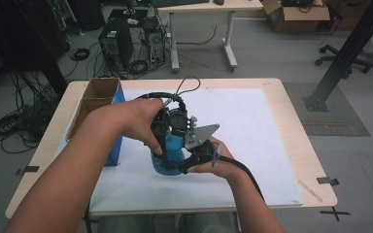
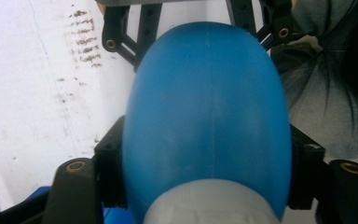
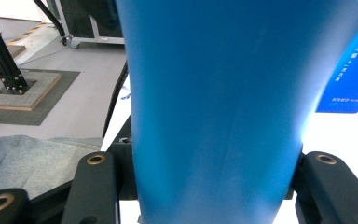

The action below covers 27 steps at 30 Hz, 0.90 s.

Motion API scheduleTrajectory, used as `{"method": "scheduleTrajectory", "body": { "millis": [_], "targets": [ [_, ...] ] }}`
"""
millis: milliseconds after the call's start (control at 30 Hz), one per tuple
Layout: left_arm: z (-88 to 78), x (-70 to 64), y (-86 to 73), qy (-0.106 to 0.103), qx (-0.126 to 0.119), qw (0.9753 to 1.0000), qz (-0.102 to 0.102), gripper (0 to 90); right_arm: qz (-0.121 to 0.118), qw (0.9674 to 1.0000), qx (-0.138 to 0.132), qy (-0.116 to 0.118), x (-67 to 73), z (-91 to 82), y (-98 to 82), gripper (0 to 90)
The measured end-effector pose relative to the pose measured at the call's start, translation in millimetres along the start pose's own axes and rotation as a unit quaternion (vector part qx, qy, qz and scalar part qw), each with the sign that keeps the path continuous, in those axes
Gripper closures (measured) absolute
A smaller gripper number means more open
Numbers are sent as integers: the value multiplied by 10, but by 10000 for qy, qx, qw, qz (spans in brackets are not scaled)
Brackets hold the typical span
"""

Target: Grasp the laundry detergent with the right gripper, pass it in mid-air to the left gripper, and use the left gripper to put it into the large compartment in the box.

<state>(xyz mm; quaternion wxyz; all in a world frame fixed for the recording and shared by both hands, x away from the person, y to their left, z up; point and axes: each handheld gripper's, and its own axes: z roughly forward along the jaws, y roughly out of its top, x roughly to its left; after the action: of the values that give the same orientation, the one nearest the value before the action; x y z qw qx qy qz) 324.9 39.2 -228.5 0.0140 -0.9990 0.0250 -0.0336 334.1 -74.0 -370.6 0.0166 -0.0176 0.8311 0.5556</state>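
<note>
**A:** Where is the bottle right now?

**B:** The blue bottle [image 1: 171, 154] sits upright over the white mat [image 1: 252, 126] near the front of the bench [image 1: 296, 145], caught between both tools. The left gripper [image 1: 167, 127] comes down from above; in its own view its fingers [image 2: 109, 172] press on either side of the rounded blue body, just above a pale grey cap or collar [image 2: 209, 203]. The right gripper [image 1: 194, 158] comes in low from the person's side, and its fingers [image 3: 121, 172] are closed against the body too.

**A:** So what could go wrong?

**B:** Both grips are on smooth, curved plastic. If one hand twists or pulls while the other holds, I'd expect the bottle to slide through the fingers or spin instead of the cap turning. A hard squeeze could dent the wall.

**A:** Anything nearby at risk?

**B:** The open cardboard box [image 1: 97, 99] with the blue side stands just to the left; a sudden slip could knock the bottle into it. The trailing cable [image 1: 245, 172] could also snag a wrist.
</note>
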Motion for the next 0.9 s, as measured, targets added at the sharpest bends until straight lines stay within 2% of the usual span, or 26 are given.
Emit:
{"method": "scheduleTrajectory", "body": {
  "millis": [133,233,300,433,467,767,900],
  "targets": [
    [-11,-3,5,32,8,10000,-35,377,6,10000,-15,-5,2,1,7,449],
    [-26,-9,20,48,111,9999,-56,380,26,10000,-34,9,5,-5,17,449],
    [-52,-25,51,85,268,9996,-83,382,12,10000,-44,2,7,-2,28,443],
    [-106,-43,70,101,290,9995,-73,382,-41,9999,-149,-45,23,-10,58,438],
    [-120,-44,70,115,281,9995,-73,383,44,9998,-189,-3,36,-14,65,437],
    [-145,-49,69,85,248,9996,-75,383,66,9996,-278,-3,41,-36,65,422],
    [-162,-52,68,110,250,9996,-65,383,109,9994,-320,-46,35,-62,37,378]
  ]
}}
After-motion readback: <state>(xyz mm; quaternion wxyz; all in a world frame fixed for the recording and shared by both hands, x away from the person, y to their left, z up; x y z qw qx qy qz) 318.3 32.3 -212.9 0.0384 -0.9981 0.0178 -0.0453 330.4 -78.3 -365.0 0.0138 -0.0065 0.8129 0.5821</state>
